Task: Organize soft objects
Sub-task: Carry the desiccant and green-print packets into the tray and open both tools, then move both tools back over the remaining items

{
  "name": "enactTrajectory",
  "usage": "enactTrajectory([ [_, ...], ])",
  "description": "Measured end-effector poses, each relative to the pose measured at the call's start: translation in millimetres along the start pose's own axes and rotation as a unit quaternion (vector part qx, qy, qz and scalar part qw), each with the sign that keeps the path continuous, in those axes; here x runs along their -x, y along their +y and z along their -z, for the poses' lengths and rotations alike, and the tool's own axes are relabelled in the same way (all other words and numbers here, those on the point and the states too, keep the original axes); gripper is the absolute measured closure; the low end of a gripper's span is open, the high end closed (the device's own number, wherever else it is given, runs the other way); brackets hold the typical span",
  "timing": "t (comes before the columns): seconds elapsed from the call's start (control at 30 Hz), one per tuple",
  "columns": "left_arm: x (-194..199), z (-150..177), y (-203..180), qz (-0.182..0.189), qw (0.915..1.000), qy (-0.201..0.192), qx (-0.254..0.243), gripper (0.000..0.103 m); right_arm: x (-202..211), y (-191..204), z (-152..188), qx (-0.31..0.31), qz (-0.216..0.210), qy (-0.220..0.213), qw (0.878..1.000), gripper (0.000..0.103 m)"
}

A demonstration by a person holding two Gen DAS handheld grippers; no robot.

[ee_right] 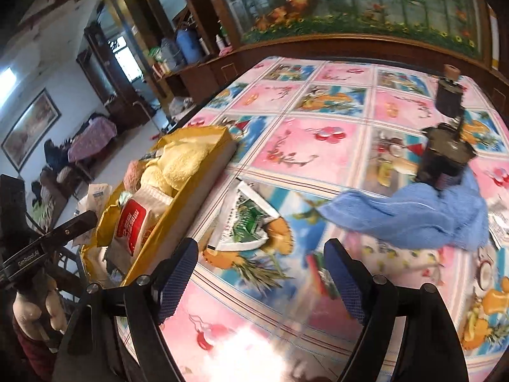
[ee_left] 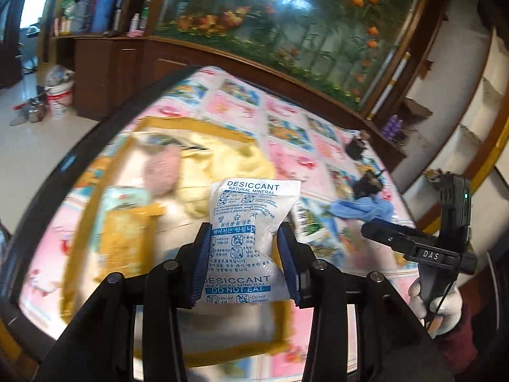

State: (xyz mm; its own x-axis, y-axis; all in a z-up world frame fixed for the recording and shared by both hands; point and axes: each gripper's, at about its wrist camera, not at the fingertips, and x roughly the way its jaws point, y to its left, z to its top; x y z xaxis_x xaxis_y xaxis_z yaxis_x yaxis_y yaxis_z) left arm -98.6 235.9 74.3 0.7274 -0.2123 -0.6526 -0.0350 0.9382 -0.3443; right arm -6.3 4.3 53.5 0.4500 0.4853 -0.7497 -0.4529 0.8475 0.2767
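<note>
Dark wood cabinets (ee_left: pixel 105 73), floral mural (ee_left: pixel 286 22).

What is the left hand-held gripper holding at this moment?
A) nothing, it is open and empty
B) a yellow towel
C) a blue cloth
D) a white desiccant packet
D: in the left wrist view, the left hand-held gripper is closed on the white desiccant packet, with a finger pressing each side, while the blue cloth lies on the table.
</note>
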Motion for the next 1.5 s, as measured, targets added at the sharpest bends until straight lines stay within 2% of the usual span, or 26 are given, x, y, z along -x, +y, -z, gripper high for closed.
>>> enactTrajectory([
  [0.07, -1.8, 3.8, 11.4, -0.039, 0.9992, -0.001, -0.006, 0.063, -28.6, 13.2, -9.9, 0.004, -0.002, 0.025, 1.0, 0.02],
  [0.13, -8.1, 8.3, 17.6, -0.076, 0.9966, 0.015, -0.027, 0.058, -51.9, 20.4, -15.1, 0.004, 0.012, 0.041, 0.999, 0.02],
  [0.3, -2.4, 17.9, 28.4, -0.064, 0.9967, 0.023, -0.044, 0.033, -95.3, 29.5, -25.2, 0.004, 0.046, 0.075, 0.996, 0.021],
  [0.33, -0.1, 17.5, 30.2, -0.062, 0.9971, 0.02, -0.04, 0.032, -95.3, 31.1, -25.4, 0.015, 0.058, 0.067, 0.996, 0.026],
  [0.43, 5.4, 16.2, 38.0, -0.052, 0.9984, 0.012, -0.019, 0.032, -97.4, 36.5, -25.0, 0.035, 0.088, 0.066, 0.993, 0.05],
  [0.53, 5.6, 15.3, 43.5, -0.046, 0.9989, 0.009, 0.001, 0.032, -90.5, 33.4, -25.1, 0.029, 0.081, 0.063, 0.994, 0.058],
  [0.73, 9.2, 17.9, 48.8, -0.035, 0.999, 0.004, 0.027, 0.032, -57.1, 28.8, -35.2, -0.006, 0.054, 0.013, 0.998, 0.058],
  [0.9, 13.5, 16.3, 55.8, -0.029, 0.9981, -0.011, 0.053, 0.032, -20.4, 54.7, -49.9, -0.004, -0.012, -0.023, 1.0, 0.058],
  [1.03, 16.2, 15.4, 60.0, -0.023, 0.9974, -0.023, 0.064, 0.032, -21.7, 98.8, -53.2, 0.028, -0.075, -0.009, 0.997, 0.057],
  [1.13, 19.2, 15.2, 64.2, -0.019, 0.9969, -0.029, 0.07, 0.032, -39.3, 128.6, -54.3, 0.043, -0.104, 0.012, 0.994, 0.056],
  [1.23, 22.8, 15.0, 69.7, -0.019, 0.9965, -0.033, 0.075, 0.032, -59.2, 149.2, -57.3, 0.052, -0.111, 0.021, 0.992, 0.05],
  [1.33, 24.1, 15.8, 74.4, -0.019, 0.996, -0.033, 0.081, 0.03, -71.6, 156.6, -60.9, 0.046, -0.113, 0.025, 0.992, 0.035],
  [1.5, 26.2, 16.7, 74.2, -0.01, 0.996, -0.035, 0.081, 0.03, -57.0, 139.7, -63.9, 0.027, -0.106, -0.001, 0.994, 0.034],
])
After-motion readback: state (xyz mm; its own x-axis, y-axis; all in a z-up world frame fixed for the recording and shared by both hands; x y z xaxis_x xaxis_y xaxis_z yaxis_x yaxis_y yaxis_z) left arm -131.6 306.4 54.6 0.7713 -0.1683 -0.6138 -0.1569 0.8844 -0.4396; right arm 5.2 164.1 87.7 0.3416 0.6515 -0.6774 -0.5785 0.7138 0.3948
